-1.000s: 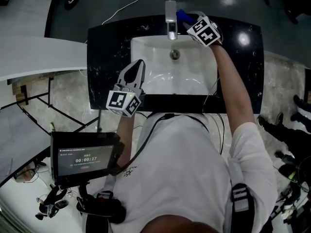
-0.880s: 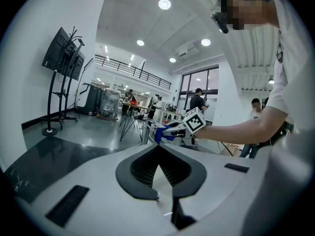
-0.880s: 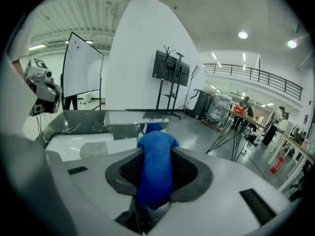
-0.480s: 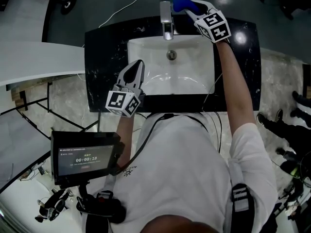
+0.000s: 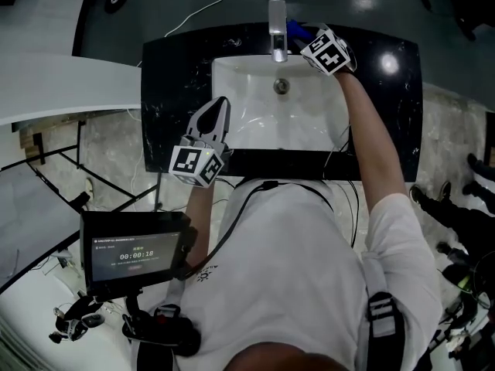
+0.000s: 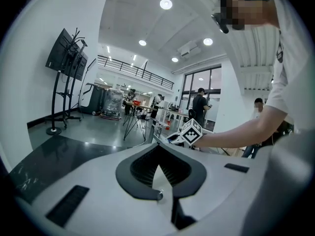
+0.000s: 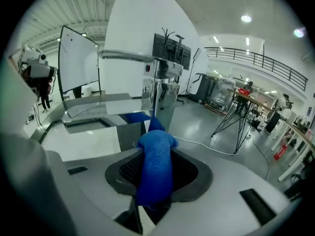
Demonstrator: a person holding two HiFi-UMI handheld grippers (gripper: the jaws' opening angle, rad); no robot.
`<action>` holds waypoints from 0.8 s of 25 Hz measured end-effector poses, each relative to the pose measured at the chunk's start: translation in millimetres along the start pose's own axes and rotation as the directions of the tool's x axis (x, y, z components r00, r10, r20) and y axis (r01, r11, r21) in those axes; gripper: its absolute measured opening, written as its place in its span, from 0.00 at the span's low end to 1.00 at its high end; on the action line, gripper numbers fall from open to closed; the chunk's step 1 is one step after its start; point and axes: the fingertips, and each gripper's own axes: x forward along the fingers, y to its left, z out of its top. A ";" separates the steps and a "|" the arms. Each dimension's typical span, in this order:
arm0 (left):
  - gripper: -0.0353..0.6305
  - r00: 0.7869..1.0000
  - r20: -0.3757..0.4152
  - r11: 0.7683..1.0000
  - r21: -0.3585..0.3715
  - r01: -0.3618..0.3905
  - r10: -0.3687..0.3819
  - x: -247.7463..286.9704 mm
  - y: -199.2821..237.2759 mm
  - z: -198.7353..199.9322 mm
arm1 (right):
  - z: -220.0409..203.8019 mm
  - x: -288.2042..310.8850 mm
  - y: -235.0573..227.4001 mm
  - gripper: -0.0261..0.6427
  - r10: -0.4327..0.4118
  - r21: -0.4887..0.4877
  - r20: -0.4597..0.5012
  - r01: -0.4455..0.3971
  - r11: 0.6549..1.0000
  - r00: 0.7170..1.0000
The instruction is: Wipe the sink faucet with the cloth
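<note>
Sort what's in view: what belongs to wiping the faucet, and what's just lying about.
Belongs to the job:
- blue cloth, clamped in the right gripper
- chrome faucet
- white sink beneath it

Lying about:
- left gripper, shut and empty, near the sink's front edge
- timer screen
- white cable on the floor behind the counter
</note>
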 end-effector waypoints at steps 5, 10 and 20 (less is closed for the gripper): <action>0.06 1.000 0.003 1.000 -0.003 0.000 0.000 -1.8 1.4 0.5 | 32.3 -24.0 -16.2 0.22 -0.022 0.022 0.121 0.020 1.000 0.992; 0.06 1.000 0.009 1.000 -0.002 0.021 -0.021 1.9 -4.6 0.9 | 76.1 -58.0 -26.8 0.22 -0.042 0.012 0.245 0.040 0.999 0.968; 0.06 0.998 0.026 0.998 0.001 0.056 -0.056 12.9 -11.9 4.0 | 106.6 -114.1 -13.7 0.22 -0.063 0.076 0.417 0.035 0.997 0.907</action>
